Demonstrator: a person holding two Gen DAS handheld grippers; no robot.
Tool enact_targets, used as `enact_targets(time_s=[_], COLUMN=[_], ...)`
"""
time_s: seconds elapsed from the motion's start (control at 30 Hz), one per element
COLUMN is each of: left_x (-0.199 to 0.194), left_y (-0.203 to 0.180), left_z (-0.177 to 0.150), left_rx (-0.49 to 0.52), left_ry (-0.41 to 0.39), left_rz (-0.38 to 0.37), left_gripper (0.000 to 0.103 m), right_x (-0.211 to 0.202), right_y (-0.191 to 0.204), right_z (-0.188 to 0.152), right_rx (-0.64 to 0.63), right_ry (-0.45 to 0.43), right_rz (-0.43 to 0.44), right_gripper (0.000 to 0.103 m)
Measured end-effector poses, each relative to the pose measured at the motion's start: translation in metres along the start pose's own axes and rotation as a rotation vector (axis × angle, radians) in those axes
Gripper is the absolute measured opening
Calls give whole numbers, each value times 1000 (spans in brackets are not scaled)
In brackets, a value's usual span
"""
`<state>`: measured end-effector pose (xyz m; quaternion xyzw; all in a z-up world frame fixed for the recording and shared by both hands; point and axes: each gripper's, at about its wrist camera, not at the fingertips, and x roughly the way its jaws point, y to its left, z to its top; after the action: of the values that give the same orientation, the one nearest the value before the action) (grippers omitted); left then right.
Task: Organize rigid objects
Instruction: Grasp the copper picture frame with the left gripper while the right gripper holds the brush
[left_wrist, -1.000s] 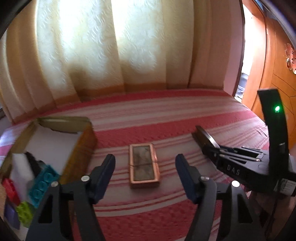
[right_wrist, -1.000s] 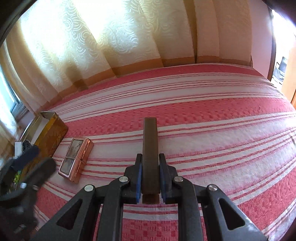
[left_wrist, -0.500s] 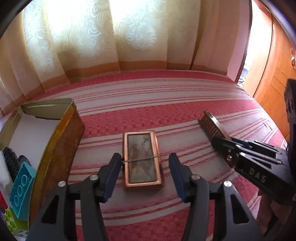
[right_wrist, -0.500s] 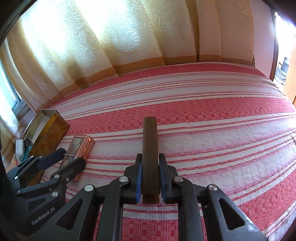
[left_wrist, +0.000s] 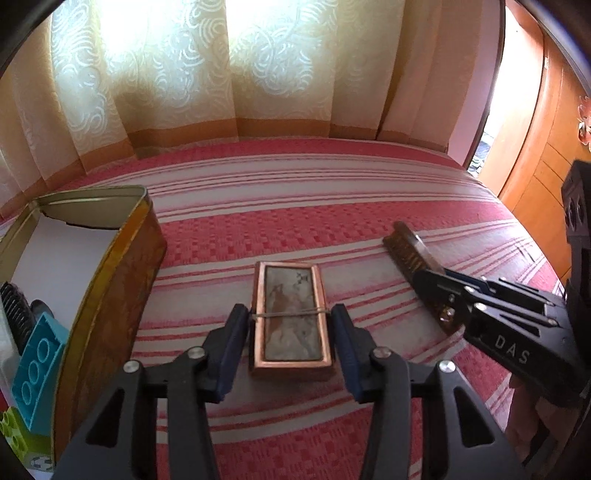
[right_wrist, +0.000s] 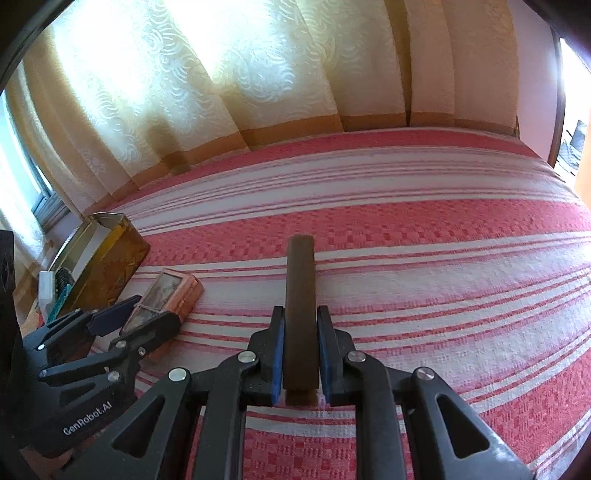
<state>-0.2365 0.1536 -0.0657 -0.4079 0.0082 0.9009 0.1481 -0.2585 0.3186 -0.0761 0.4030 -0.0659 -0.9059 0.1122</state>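
Copper-framed case (left_wrist: 290, 317) is lain on striped bedspread (left_wrist: 332, 221), straddled by left gripper (left_wrist: 290, 345), jaws closing, pads not yet pressing. Brown bar (right_wrist: 301, 314) is clamped by fully closed right gripper (right_wrist: 301, 360). Tin box (left_wrist: 122, 258) is seen beside the case.

A: Where's the right gripper (right_wrist: 301, 354)?
B: Clamped on a dark brown bar (right_wrist: 301, 314) above the striped bedspread (right_wrist: 443, 295).
A: And left of the bar?
B: The left gripper (right_wrist: 140, 314), jaws closing around a copper-framed box (right_wrist: 173, 288).
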Motion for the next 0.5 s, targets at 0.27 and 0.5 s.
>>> enact_targets(time_s=[0.27, 0.5], left_x=[-12, -24], left_y=[7, 9], left_z=[-10, -15], left_rx=[-20, -23], left_ry=[-24, -68], left_rz=[4, 23], left_gripper=[46, 46], right_x=[-9, -21], right_y=[11, 14], right_z=[-3, -6], right_rx=[-51, -59], right_ry=[-42, -93], right_rz=[23, 39], right_gripper=[18, 18])
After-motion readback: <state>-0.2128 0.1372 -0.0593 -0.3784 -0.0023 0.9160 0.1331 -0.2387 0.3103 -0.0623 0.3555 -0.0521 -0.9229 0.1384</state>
